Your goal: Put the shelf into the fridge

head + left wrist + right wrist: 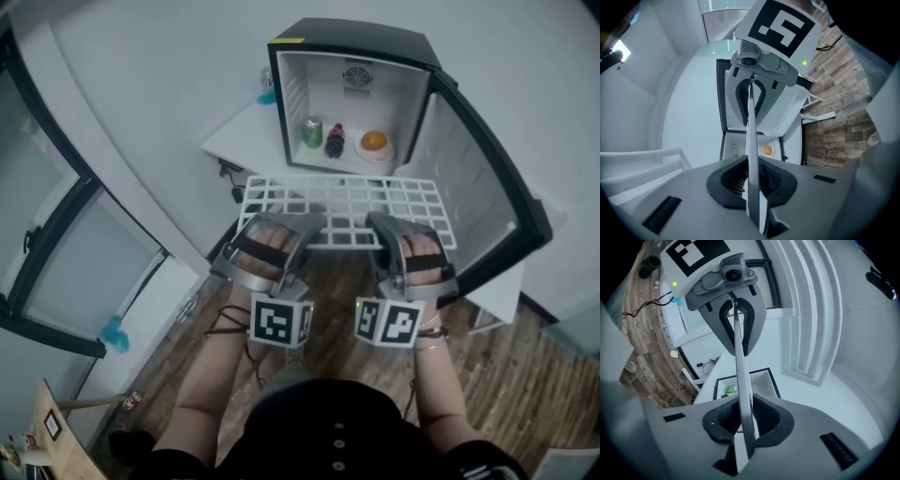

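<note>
A white wire shelf hangs level in front of the open black mini fridge. My left gripper is shut on the shelf's near edge at the left. My right gripper is shut on the same edge at the right. In the left gripper view the shelf shows edge-on as a thin strip clamped between the jaws of the left gripper, with the fridge beyond. The right gripper view shows the same: the shelf is pinched in the right gripper.
On the fridge floor stand a green can, a dark bottle and an orange on a plate. Its door swings open to the right. The fridge rests on a white table. Wooden floor lies below.
</note>
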A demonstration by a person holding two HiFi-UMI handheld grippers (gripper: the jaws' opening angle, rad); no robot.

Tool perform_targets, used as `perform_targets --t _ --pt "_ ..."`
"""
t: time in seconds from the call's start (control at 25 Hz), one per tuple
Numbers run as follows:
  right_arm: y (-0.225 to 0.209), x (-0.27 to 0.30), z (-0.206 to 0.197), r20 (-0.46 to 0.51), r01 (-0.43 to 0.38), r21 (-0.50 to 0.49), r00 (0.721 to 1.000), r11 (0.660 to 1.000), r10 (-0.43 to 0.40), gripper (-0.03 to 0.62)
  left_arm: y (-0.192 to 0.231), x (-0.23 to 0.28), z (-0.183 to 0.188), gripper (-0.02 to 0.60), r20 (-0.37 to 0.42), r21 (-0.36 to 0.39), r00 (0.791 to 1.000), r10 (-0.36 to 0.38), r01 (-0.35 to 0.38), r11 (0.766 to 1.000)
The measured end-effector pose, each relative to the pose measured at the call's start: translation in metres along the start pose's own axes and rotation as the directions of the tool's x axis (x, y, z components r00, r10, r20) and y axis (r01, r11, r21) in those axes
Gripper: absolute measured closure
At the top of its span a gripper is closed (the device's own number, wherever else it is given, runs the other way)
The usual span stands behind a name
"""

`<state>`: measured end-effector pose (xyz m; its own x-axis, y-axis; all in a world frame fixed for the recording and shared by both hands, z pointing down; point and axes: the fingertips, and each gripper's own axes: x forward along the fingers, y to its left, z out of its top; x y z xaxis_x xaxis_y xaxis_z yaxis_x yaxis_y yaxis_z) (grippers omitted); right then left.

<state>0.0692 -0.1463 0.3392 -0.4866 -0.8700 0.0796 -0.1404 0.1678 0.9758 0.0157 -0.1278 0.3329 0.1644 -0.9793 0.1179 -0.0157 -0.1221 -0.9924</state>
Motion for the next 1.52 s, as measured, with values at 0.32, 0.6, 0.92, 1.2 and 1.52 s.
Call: perform_targets --t 0.32,0.6,0.92,1.2,1.52 --pt "-0.008 0.068 0.006 -0.065 0.017 0.008 0.998 1.0 -0.017 0.551 0.013 0.053 -0.048 0.549 0.066 0.027 0.998 -0.003 0.001 1.0" --pt "-0.015 0.114 0.013 -0.113 0.032 -0.01 0.993 0.999 -0.033 0.551 0.019 0.089 -0.082 0.549 0.116 0.02 0.993 0.008 -0.011 1.0" --pt "-0.016 0.148 0.011 -0.174 0.047 -0.017 0.984 0.999 -0.049 0.551 0.02 0.119 -0.104 0.549 0.178 0.021 0.984 0.008 -0.012 1.0" --pt "-0.016 0.169 0.007 -0.218 0.059 -0.011 0.974 0.998 -0.06 0.548 0.019 0.14 -0.115 0.548 0.22 0.018 0.976 0.002 -0.006 1.0" --pt "-0.025 0.175 -0.001 -0.254 0.083 -0.033 0.963 0.996 -0.089 0.548 0.028 0.154 -0.112 0.548 0.267 0.012 0.964 0.023 -0.027 1.0"
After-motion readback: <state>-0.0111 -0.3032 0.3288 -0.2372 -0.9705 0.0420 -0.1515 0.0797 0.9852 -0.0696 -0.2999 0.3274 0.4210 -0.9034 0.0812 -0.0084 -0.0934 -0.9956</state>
